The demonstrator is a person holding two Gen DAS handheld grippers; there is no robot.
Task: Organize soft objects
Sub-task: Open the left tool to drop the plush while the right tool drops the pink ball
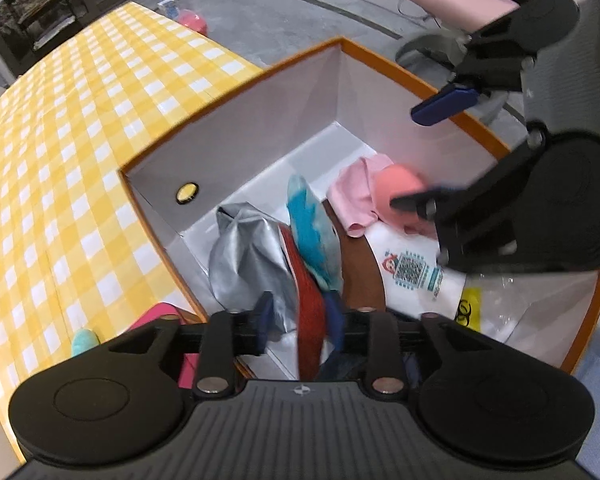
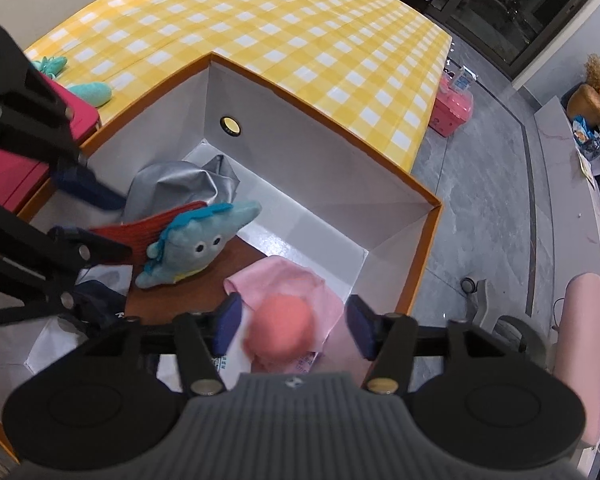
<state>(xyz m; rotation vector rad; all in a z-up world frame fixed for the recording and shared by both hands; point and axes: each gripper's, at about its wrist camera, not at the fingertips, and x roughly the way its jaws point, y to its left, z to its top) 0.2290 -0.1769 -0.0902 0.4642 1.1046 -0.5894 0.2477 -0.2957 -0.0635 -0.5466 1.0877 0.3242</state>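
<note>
We are filling the orange-rimmed white box [image 2: 416, 216]: our right gripper [image 2: 294, 326] gapes, released, over the coral foam ball [image 2: 280, 330]; our left gripper [image 1: 300, 320] pinches the red knitted cloth [image 1: 310, 304], next to be lowered in.

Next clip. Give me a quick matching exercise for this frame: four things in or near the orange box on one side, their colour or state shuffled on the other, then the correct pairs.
Things:
1. plush toy
2. round ball
3. crumpled fabric
4. red knit piece

Descriptions:
A. silver-grey, in the box's far corner
B. salmon pink, between the open right gripper fingers, not pinched
C. blue-grey with two eyes, lying on a brown panel
D. at the left gripper fingers, beside the toy

Pairs: 1-C, 2-B, 3-A, 4-D
</note>
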